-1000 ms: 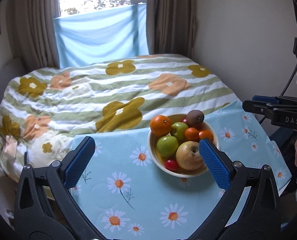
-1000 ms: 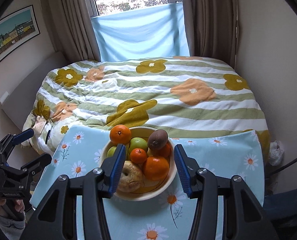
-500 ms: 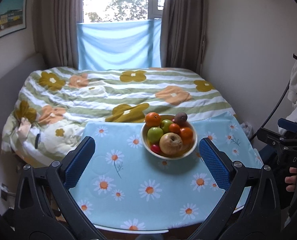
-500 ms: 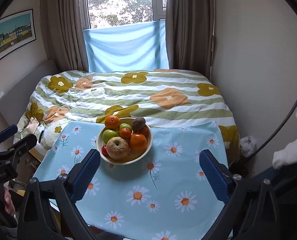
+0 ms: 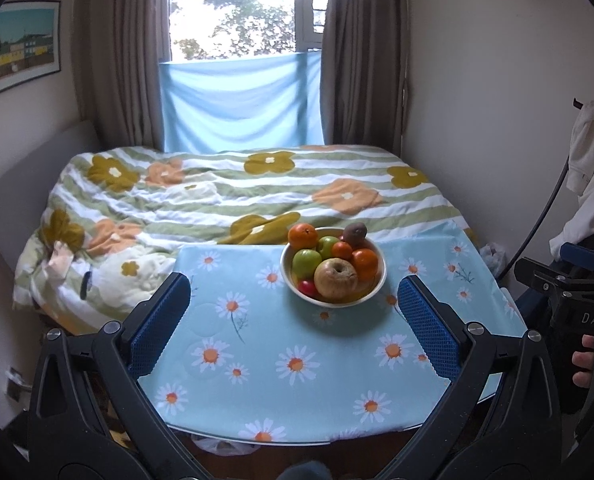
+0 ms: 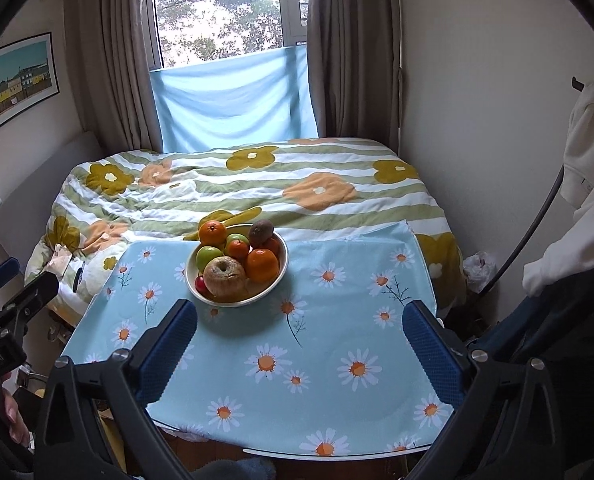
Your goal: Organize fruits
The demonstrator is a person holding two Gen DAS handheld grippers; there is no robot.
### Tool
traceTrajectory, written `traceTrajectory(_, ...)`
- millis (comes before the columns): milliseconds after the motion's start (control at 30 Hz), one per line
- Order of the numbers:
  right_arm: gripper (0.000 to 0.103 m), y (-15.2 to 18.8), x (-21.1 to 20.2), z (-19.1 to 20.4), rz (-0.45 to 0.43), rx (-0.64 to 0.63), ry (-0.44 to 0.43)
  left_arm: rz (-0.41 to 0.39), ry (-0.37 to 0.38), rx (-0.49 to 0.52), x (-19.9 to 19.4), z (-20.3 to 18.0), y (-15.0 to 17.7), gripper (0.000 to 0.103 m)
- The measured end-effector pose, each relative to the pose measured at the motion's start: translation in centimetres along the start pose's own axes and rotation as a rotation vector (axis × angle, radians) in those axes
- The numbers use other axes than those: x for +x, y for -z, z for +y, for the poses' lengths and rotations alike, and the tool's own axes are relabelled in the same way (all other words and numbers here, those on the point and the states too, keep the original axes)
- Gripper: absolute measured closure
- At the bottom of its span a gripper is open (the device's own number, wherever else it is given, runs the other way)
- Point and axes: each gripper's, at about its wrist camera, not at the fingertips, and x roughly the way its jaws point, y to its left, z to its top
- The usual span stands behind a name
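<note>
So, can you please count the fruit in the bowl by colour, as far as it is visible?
Orange fruit: 4 (one is mostly hidden behind the kiwi)
Green apples: 2
Brown kiwi: 1
Yellow-brown apple: 1
Small red fruit: 1
Total: 9, all in the white bowl

Readable lettering on the two handheld grippers

The right gripper point(image 5: 577, 280), at the right edge of the left wrist view, bears white letters "DAS"; the left gripper point(image 6: 13, 304), at the left edge of the right wrist view, shows partly cut-off lettering ending "Robot.AI".
</note>
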Motion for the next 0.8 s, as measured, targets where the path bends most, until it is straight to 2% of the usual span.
traceTrajectory(800, 0.001, -0.62, -0.87, 0.64, -0.037, -0.005, 0.03, -0.02, -0.001, 0.008, -0.23, -0.19, -0.73, 0.0)
